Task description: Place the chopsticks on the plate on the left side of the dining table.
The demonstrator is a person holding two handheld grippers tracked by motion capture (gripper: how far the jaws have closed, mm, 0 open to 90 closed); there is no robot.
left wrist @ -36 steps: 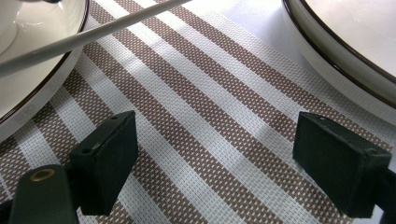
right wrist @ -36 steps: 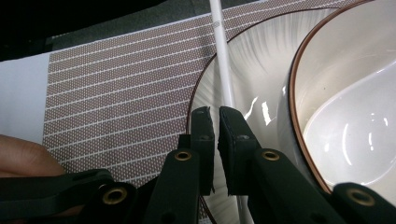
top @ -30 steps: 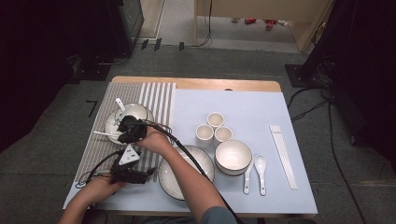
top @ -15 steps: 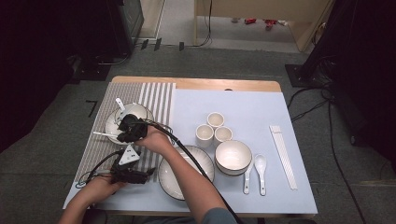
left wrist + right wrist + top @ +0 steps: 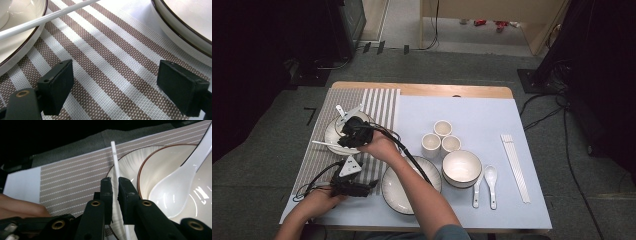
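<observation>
A thin white chopstick [image 5: 114, 162] stands between the jaws of the right gripper [image 5: 114, 195], which are nearly closed on it; they have just been opening slightly, with the stick still between the pads. In the right gripper view the chopstick runs up from the jaws across the rim of a plate [image 5: 125, 160], beside a bowl [image 5: 150, 165] that holds a white spoon [image 5: 175, 187]. In the high view the right gripper [image 5: 354, 132] sits over that plate [image 5: 332, 137] on the striped mat [image 5: 382, 105] at the left of the table, and a white stick [image 5: 323, 144] juts out past the plate's left edge. The left gripper [image 5: 349, 182] lies low on the mat just in front, near the table's front edge, its jaws wide apart with nothing between them; the left gripper view shows its pads [image 5: 58, 85] over the brown and white stripes, with the chopstick [image 5: 45, 20] lying across the plate's rim at the upper left. To the right of it is a large plate [image 5: 399, 192], partly hidden by the forearm. Farther right on the pale blue cloth [image 5: 482, 110] stand three small cups [image 5: 442, 129], a bowl [image 5: 461, 167], two spoons [image 5: 489, 177] and, well apart, a pair of chopsticks [image 5: 514, 165].
</observation>
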